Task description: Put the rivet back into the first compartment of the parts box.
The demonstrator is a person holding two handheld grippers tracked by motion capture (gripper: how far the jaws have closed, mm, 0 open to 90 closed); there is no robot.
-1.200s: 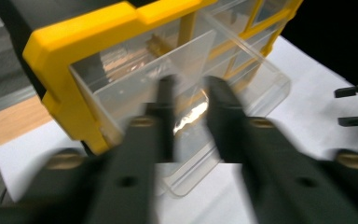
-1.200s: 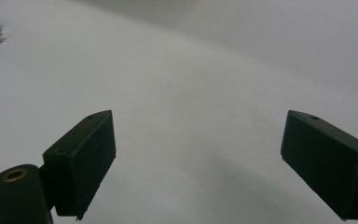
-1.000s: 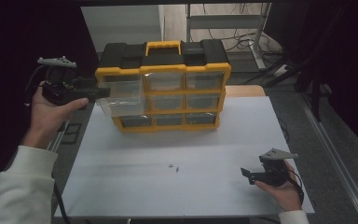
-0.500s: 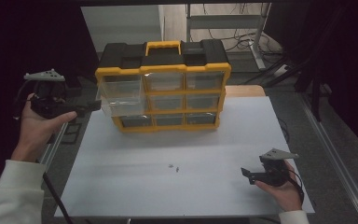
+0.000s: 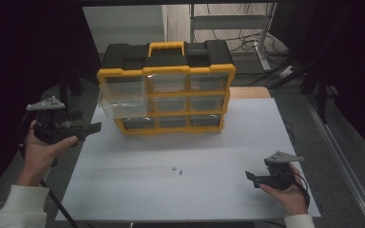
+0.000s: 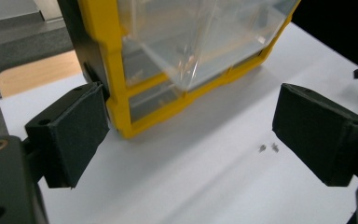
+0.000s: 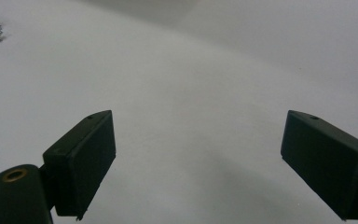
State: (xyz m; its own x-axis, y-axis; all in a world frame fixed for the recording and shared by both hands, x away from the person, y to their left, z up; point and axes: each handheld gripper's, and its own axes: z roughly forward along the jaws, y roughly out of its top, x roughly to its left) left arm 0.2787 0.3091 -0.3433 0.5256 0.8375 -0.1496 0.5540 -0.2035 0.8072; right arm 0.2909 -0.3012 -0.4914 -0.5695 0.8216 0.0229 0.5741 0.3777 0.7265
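In the high view a white table top [image 5: 138,190] fills the lower middle of the frame, lying on a grey floor with dark curtains at both sides; a metal shelf frame [image 5: 228,23] with cables stands at the upper middle, and a strip of bare wood shows at the table's far right corner. A yellow and black drawer organizer [image 5: 166,88] stands upright at the far edge, centre of the frame, its clear left drawer [image 5: 122,102] pulled out towards the camera. The left gripper [image 5: 95,127] hovers at the left edge of the table, apart from the drawer, its jaws released after just widening, nothing between them. The right gripper [image 5: 250,177] rests at lower right, jaws apart and empty. Two tiny metal screws [image 5: 177,170] lie on the bare sheet, lower centre. In the left gripper view the organizer takes the upper middle, the drawer jutting out above the sheet, the screws at right centre near the far jaw. In the right gripper view plain white surface spreads between the wide jaws, the screws at upper left
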